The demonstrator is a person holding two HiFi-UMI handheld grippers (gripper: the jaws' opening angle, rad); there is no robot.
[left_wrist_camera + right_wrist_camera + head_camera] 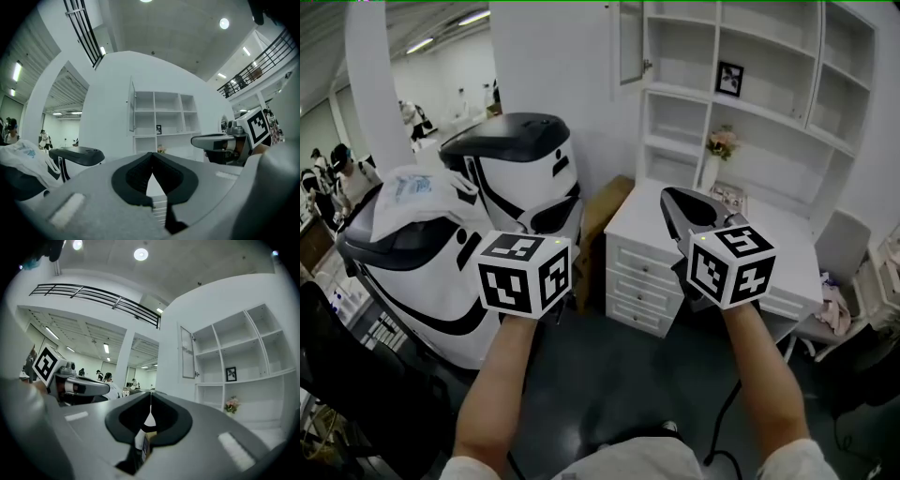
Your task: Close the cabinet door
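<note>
Both forearms out level, side by side. Two grippers: left gripper (151,155) and right gripper (150,398), jaws together, empty. One cabinet door (630,42) stands open, far, at upper left of shelf unit (814,66).

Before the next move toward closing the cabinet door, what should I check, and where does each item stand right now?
1. The cabinet door is open and needs closing: ok.
2. The left gripper is shut with nothing in it: ok.
3. The right gripper is shut with nothing in it: ok.
4. A gripper is touching the door: not ok, both are held apart from it.
5. The door can be reached across the desk: cannot tell.
</note>
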